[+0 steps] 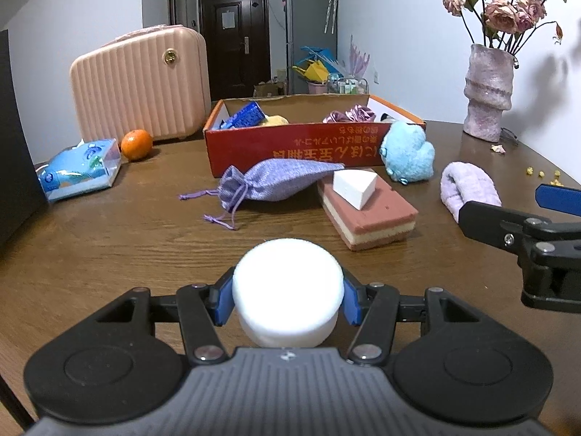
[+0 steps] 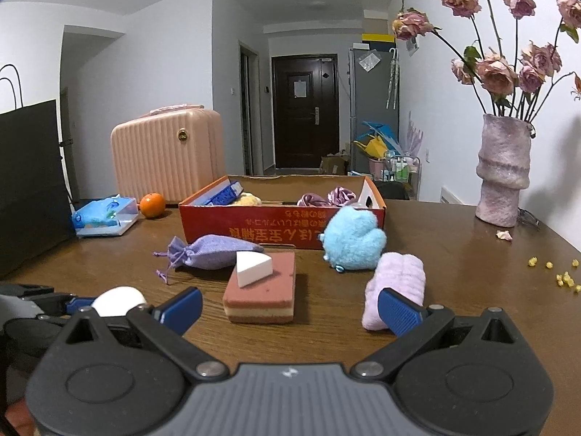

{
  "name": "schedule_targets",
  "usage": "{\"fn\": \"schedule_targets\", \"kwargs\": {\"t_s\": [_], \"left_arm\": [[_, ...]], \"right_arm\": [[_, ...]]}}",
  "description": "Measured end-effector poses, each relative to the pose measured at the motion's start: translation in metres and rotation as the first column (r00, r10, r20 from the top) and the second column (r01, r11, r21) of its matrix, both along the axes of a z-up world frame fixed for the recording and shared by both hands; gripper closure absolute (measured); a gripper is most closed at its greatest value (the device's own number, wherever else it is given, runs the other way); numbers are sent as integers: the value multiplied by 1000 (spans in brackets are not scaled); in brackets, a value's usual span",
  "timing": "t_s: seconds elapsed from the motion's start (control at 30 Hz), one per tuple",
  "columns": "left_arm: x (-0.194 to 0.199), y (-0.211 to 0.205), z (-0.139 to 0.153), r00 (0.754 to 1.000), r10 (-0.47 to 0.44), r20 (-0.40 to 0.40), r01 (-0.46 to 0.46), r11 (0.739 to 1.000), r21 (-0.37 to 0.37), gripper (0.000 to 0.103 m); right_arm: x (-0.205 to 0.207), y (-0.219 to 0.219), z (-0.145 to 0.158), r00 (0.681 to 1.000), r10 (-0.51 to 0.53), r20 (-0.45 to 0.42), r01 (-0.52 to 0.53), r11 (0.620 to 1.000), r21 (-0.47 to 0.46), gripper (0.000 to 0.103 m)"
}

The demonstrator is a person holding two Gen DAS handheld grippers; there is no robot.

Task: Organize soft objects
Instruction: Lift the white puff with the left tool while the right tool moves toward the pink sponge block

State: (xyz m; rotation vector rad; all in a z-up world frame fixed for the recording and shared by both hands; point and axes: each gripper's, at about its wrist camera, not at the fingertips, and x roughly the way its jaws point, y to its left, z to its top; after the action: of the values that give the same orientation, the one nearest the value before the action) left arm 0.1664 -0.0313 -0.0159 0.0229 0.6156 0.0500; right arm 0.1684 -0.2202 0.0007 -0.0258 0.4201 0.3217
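Observation:
My left gripper [image 1: 288,299] is shut on a round white sponge [image 1: 287,290], held above the table's near side; the same sponge [image 2: 118,301] shows at the left of the right wrist view. My right gripper [image 2: 290,309] stands open with nothing between its blue pads, just before a brown layered sponge [image 2: 261,290] that carries a white wedge sponge [image 2: 252,267]. A rolled lilac towel [image 2: 395,287] lies by its right finger. A purple drawstring pouch [image 1: 268,183] and a blue plush toy [image 1: 408,154] lie in front of the red cardboard box [image 1: 290,145].
The box holds a blue packet, a yellow thing and shiny purple fabric. A pink suitcase [image 1: 141,85], an orange [image 1: 136,144] and a tissue pack [image 1: 81,169] stand at the back left. A vase of dried roses [image 1: 488,94] stands back right, with yellow crumbs [image 2: 563,276] nearby.

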Motion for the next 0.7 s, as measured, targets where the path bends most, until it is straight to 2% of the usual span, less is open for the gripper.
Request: {"fn": "schedule_targets", "kwargs": {"t_s": [0.7], "left_arm": [[33,18,15,998,29,49,-32,998,53,46]], "right_arm": [[48,29,9,1000,25,7,-25,1000,-14,0]]}}
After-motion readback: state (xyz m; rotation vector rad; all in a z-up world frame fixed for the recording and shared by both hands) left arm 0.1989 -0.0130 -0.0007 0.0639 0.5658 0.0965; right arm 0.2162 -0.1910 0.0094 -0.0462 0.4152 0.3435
